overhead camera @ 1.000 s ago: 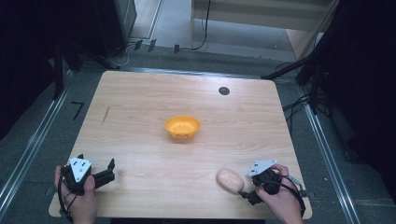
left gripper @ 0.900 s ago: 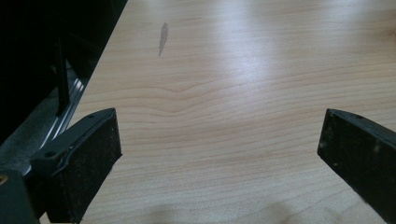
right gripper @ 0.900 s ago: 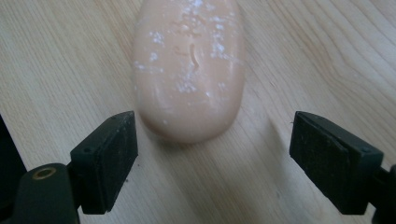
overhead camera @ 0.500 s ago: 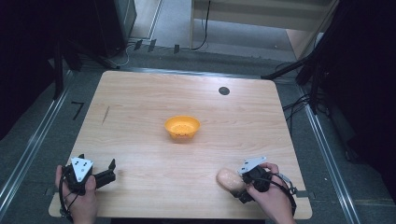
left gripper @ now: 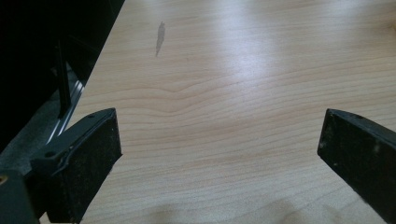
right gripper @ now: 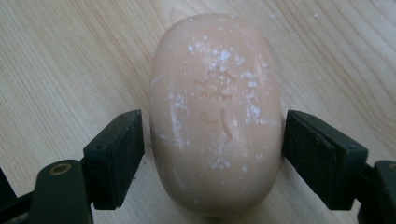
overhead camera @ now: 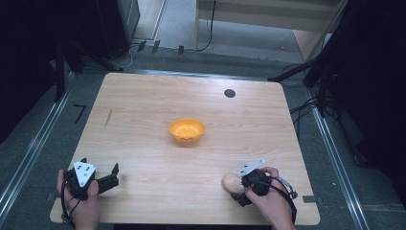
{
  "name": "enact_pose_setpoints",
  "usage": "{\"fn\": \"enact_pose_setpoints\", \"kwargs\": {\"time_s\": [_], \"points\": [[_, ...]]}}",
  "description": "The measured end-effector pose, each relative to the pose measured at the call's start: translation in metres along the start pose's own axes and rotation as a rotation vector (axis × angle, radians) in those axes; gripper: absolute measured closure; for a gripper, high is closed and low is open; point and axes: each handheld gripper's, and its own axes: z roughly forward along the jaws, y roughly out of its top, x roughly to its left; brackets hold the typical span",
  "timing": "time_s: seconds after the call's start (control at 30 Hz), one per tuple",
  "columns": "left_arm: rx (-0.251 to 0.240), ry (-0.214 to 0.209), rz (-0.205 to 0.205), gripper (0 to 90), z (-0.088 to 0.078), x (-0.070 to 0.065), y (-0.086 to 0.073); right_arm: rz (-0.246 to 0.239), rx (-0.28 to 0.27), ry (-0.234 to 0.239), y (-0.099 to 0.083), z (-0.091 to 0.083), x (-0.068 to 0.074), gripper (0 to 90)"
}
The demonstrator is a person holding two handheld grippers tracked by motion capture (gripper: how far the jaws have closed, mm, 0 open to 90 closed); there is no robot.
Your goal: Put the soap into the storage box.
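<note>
Soap bar [right gripper: 215,116], pale peach, oval, embossed, dusted with white flecks.

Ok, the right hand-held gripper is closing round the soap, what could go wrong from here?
Two risks, I think. The soap is rounded and smooth, and the right hand-held gripper, whose jaws have just been closing, stands at its sides with the pads near its lower half, so it might squirt forward. It also lies close to the table's near edge, so a slip could send it off.
</note>
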Motion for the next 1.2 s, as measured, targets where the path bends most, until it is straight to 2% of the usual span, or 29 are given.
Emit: {"fn": "enact_pose_setpoints", "kwargs": {"time_s": [0.17,0.37,0.47,0.77,1.07,1.2], "points": [[0.000,-0.001,-0.004,0.0,0.000,0.000,0.000,-0.007,0.003,-0.017,0.003,0.001,0.002,24.5],[0.002,-0.003,-0.012,0.0,0.000,0.002,0.000,-0.034,0.023,-0.037,0.008,0.003,0.004,33.1],[0.002,-0.004,-0.013,0.0,0.000,0.002,0.000,-0.051,0.032,-0.038,0.011,0.002,0.005,33.4],[0.002,-0.010,-0.015,0.0,0.000,0.002,0.000,-0.057,0.040,-0.026,0.015,0.001,0.001,33.6],[-0.003,-0.006,-0.021,0.0,0.000,0.003,0.000,-0.081,0.012,-0.017,0.026,-0.010,-0.005,33.6],[-0.002,-0.007,-0.024,0.0,0.000,0.003,0.000,-0.089,0.017,-0.010,0.031,-0.012,-0.007,33.6]]}}
